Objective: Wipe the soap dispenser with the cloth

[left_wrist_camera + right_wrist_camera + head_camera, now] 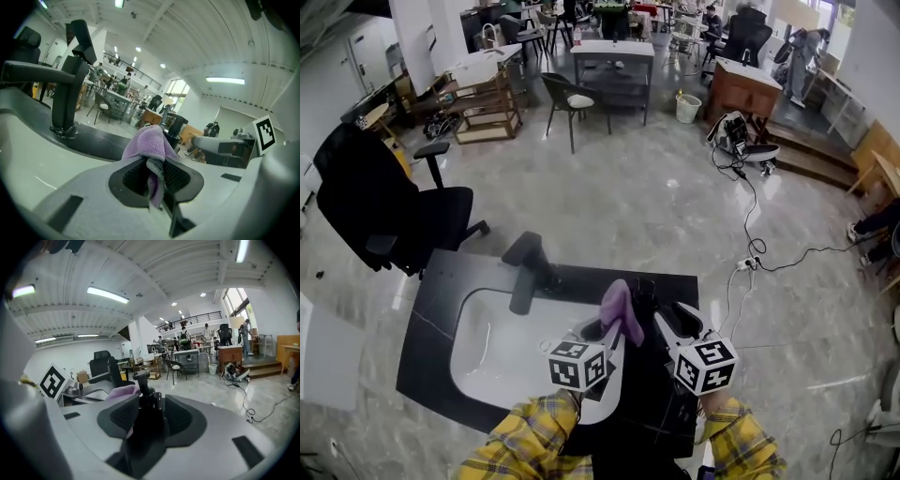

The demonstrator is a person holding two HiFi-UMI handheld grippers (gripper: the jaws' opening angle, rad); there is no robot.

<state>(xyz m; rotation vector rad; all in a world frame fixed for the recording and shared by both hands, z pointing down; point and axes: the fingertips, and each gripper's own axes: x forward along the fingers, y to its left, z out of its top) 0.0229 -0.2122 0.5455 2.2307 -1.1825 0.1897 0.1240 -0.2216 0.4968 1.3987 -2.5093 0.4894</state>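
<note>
The black pump-top soap dispenser [143,394] sits clamped between the jaws of my right gripper [147,418], its base hidden (from the head view it is black on black). Just beside it, my left gripper [157,176] pinches the crumpled purple cloth [149,140], near the white sink basin [487,347].

Illumination bright and even, from long white ceiling strip lights [107,295] and tall daylight windows [236,301]. Glossy grey stone floor [656,206] shows mild sheen. Gripper views heavily fisheye, corners vignetted black.
</note>
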